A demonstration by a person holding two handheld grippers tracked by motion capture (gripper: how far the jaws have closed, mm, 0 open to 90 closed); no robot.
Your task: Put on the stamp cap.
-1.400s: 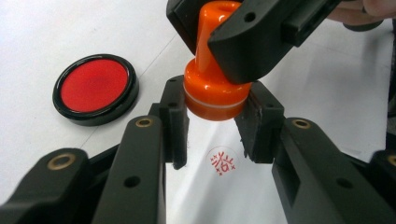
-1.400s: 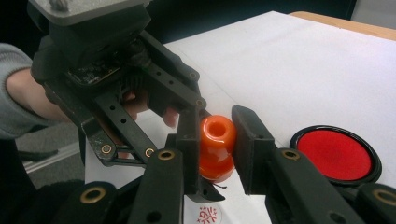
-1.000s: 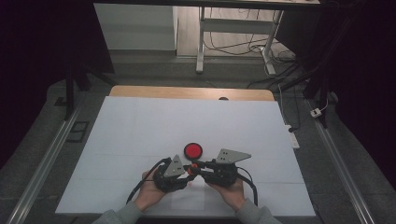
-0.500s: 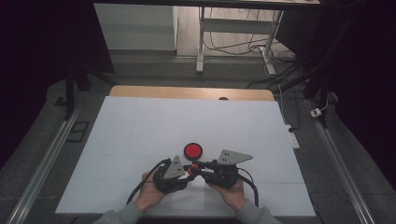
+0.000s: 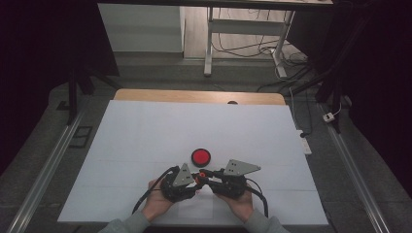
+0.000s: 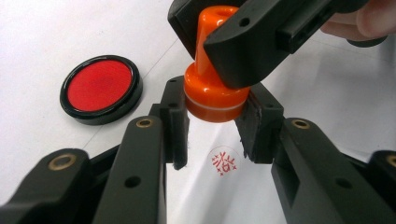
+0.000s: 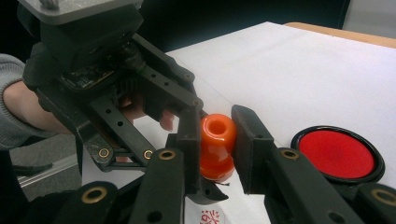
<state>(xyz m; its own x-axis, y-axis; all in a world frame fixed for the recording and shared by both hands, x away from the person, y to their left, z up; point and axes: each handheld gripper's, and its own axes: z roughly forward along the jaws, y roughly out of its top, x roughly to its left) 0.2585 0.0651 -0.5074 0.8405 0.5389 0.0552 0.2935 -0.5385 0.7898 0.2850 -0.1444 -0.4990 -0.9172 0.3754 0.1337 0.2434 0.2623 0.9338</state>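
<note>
A white sheet (image 5: 145,141) covers the tabletop (image 5: 194,96), and both hands meet at its near edge. Just beyond them lies the round red ink pad (image 5: 200,156). The left hand-held gripper (image 5: 194,180) is clenched on the wide base of the orange stamp (image 6: 212,93), and the right hand-held gripper (image 5: 203,175) grasps its narrow handle. The stamp hangs just above the sheet, over a small red stamped mark (image 6: 225,161). To do this step well, I judge the stamp should stay upright and lift straight, both grips steady, so the fresh print isn't smeared.
</note>
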